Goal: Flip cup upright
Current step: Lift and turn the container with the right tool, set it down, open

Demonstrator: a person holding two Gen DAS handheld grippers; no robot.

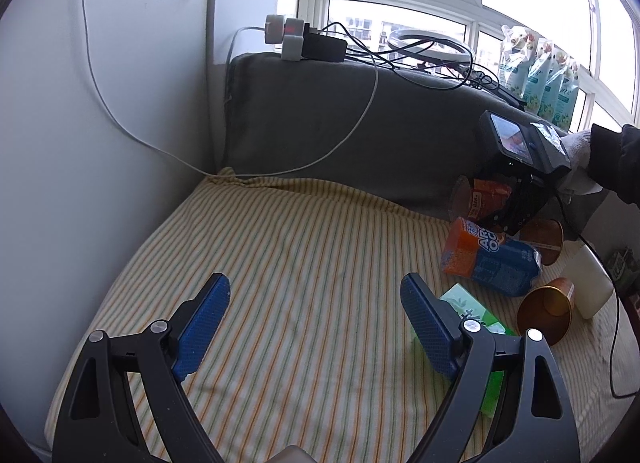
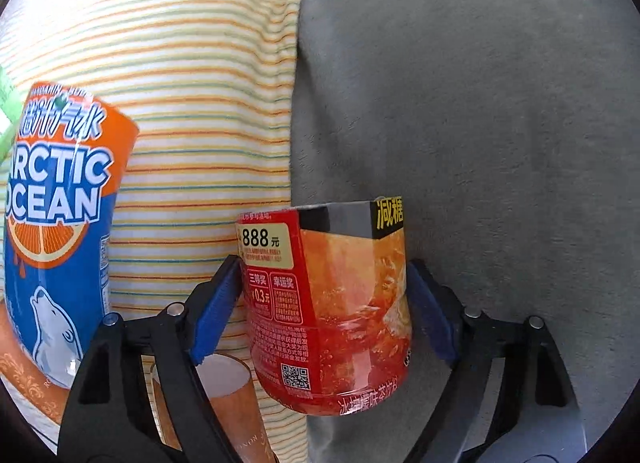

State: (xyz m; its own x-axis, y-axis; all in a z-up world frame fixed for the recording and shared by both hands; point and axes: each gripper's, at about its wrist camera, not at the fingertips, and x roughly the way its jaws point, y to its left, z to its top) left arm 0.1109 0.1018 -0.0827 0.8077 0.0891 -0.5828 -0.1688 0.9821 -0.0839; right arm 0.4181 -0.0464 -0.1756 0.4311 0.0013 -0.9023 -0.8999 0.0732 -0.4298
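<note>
My right gripper (image 2: 323, 303) is shut on a clear cup with a red-orange label (image 2: 326, 303), its blue pads pressing both sides, above the striped cushion (image 2: 180, 63). In the left wrist view the same cup (image 1: 482, 199) shows tilted under the right gripper's black body (image 1: 520, 183). My left gripper (image 1: 316, 303) is open and empty over the striped cushion (image 1: 280, 263). A copper cup (image 1: 546, 315) lies on its side at the right. Another copper cup (image 1: 546, 241) stands behind it.
A blue-orange Arctic Ocean bottle (image 1: 490, 257) lies on the cushion, close on the left in the right wrist view (image 2: 60, 203). A green box (image 1: 476, 315) lies by my left gripper's right finger. A grey backrest (image 1: 340, 123), cables and a white container (image 1: 588, 283) surround the area.
</note>
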